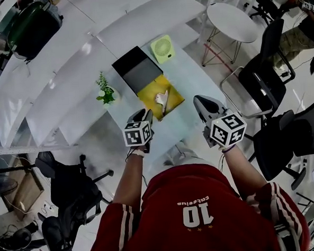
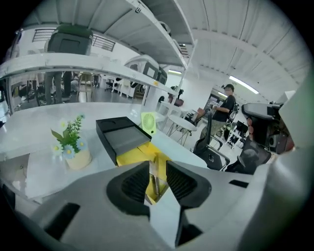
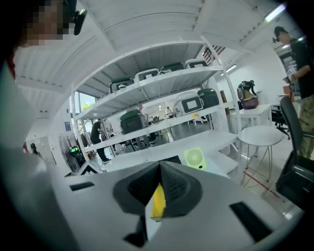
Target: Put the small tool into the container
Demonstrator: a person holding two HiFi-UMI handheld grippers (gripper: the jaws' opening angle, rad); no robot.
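The small pale tool lies in the yellow tray, which juts from under a black box on the white table. My left gripper hovers at the tray's near left edge. In the left gripper view, the left gripper stands open with a narrow gap. The thin tool shows through that gap on the yellow tray, and the pads do not press on it. My right gripper hangs to the right of the tray. In its own view, the right gripper is shut, and a yellow sliver shows below the tips.
A small potted plant stands left of the black box, and a green mini fan sits behind it. Shelving runs along the far side. Black office chairs and a round white table stand to the right.
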